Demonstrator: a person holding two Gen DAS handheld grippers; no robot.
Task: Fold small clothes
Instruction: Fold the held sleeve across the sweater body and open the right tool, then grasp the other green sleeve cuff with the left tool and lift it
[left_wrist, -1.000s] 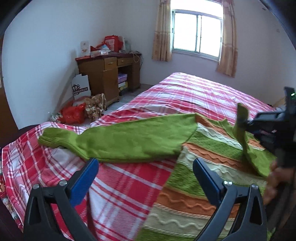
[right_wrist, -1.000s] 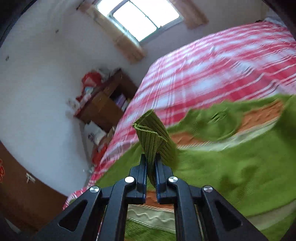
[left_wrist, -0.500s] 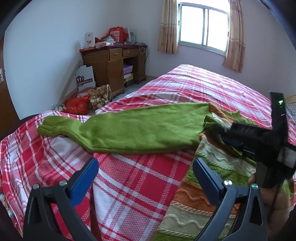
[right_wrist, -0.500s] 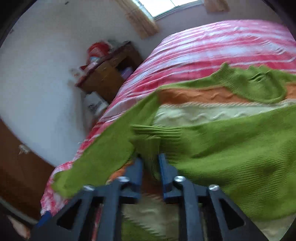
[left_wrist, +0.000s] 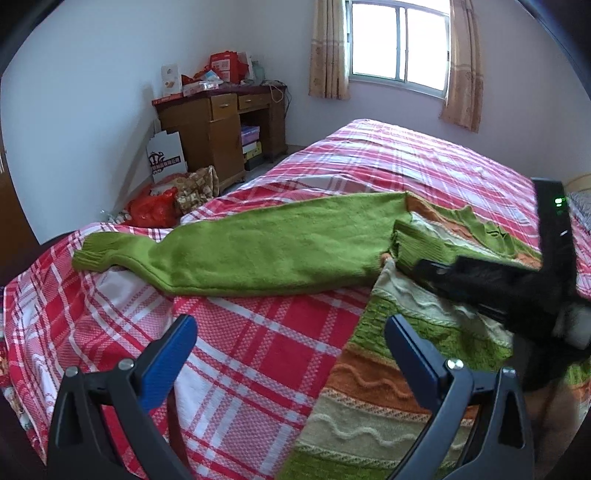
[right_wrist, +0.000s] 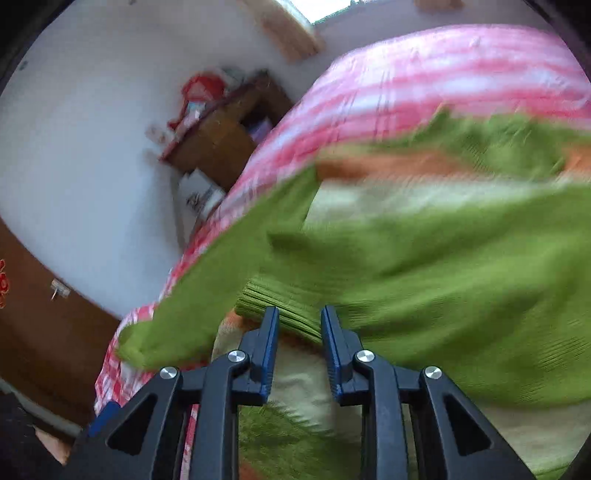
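A green, orange and cream striped sweater (left_wrist: 399, 369) lies on the red plaid bed (left_wrist: 258, 350). One green sleeve (left_wrist: 258, 251) stretches out to the left. The other sleeve is folded across the body, its ribbed cuff (left_wrist: 410, 247) lying by the shoulder; the right wrist view shows the cuff (right_wrist: 280, 310) too. My left gripper (left_wrist: 290, 343) is open and empty, above the bed near the sweater's left edge. My right gripper (right_wrist: 299, 325) is open a little, its tips at the cuff, which lies loose between them; the left wrist view shows it (left_wrist: 424, 269) too.
A wooden desk (left_wrist: 221, 125) with clutter stands by the far wall, with bags (left_wrist: 155, 206) on the floor beside the bed. A window (left_wrist: 399, 40) with curtains is at the back. The bed's left edge drops off near the sleeve cuff (left_wrist: 88, 254).
My right gripper carried the lifted cuff left and down onto the sweater body, then opened and let it go. My left gripper stayed open and shifted slightly.
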